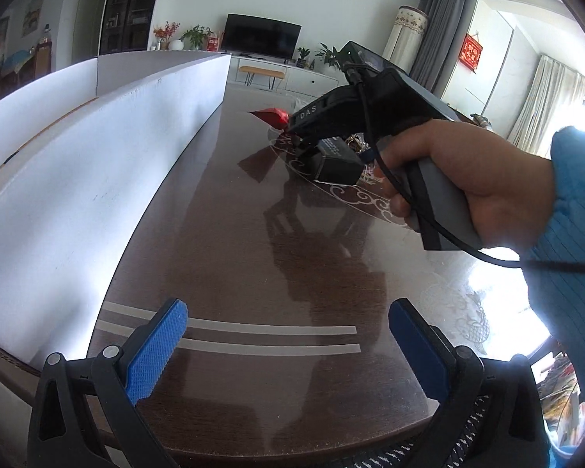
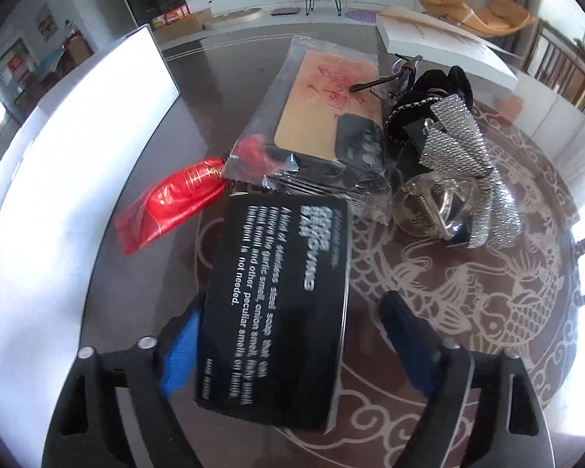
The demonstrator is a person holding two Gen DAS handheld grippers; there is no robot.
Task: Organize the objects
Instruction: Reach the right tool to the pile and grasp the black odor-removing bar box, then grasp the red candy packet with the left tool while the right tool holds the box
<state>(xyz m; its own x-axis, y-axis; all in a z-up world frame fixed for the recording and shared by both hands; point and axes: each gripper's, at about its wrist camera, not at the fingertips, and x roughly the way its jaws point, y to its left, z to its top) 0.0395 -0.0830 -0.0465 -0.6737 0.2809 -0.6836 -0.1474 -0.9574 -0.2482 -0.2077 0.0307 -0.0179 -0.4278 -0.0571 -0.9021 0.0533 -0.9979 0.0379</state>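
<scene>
A black box with white print [image 2: 277, 312] lies on the dark table between the fingers of my right gripper [image 2: 292, 343]. The jaws stand wide; the left pad [image 2: 179, 355] is at the box's edge, the right pad [image 2: 409, 335] is apart from it. Beyond it lie a red foil packet [image 2: 167, 202], a clear bag with a tan card [image 2: 323, 117] and a black and silver rhinestone hair clip [image 2: 448, 163]. My left gripper [image 1: 288, 347] is open and empty over bare table. In its view the right gripper's body [image 1: 355, 109] hovers over the black box [image 1: 337, 163] and the red packet [image 1: 271, 116].
A large white open carton [image 1: 109, 148] runs along the table's left side; it shows in the right wrist view [image 2: 58, 179] too. A white flat box [image 2: 448, 46] lies at the far right of the table. The table edge [image 1: 253, 452] is close below the left gripper.
</scene>
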